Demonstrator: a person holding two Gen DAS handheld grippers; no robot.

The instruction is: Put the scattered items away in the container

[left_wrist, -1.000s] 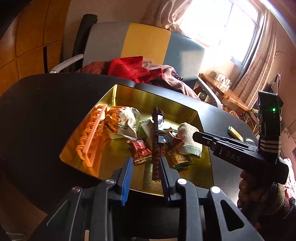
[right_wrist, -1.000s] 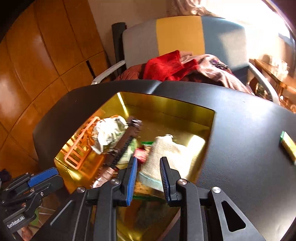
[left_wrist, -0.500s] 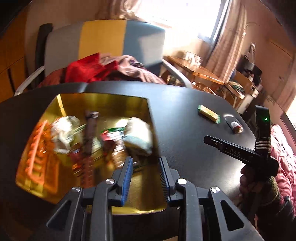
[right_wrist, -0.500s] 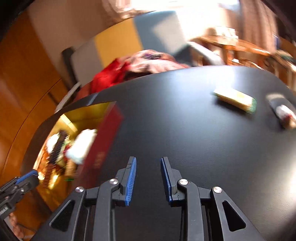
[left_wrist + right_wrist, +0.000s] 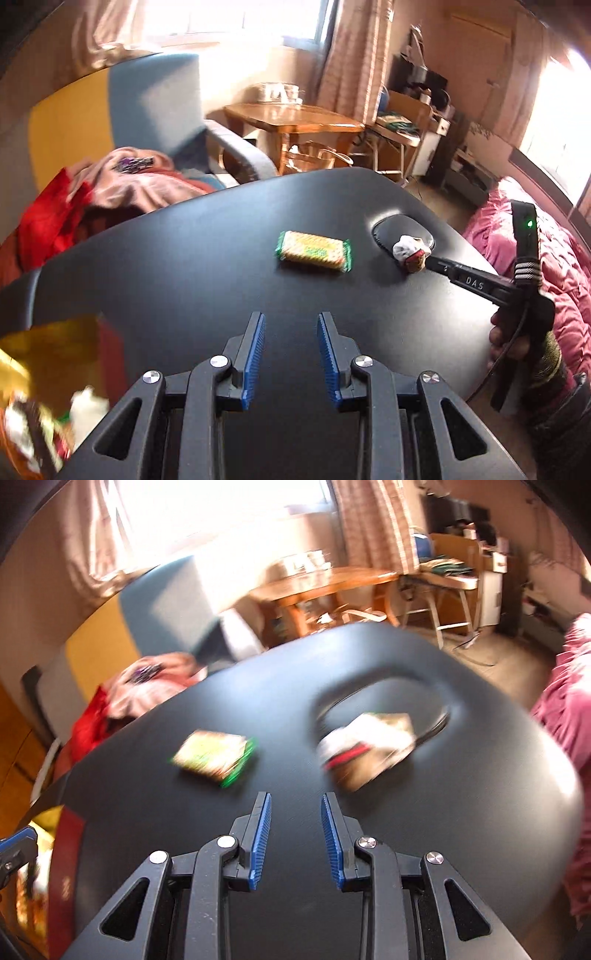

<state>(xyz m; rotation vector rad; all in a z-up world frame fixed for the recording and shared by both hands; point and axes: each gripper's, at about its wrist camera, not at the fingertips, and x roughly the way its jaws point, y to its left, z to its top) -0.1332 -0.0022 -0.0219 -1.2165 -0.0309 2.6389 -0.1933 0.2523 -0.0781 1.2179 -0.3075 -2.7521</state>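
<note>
Since a second ago both views have swung off the gold-lined container and onto the open table; the container now sits at the lower left edge of each view.

We find the left claw released and empty, its jaws apart. The right claw is likewise parted and holds nothing, and in the left view its tip lies just beside the crumpled wrapper.

Count on the table: one biscuit packet and one crumpled wrapper, near each other and well apart from the container. Inside the container several items show, too blurred to count.

We judge the step in hand to be fetching the wrapper: the right claw must straddle it and close.
</note>
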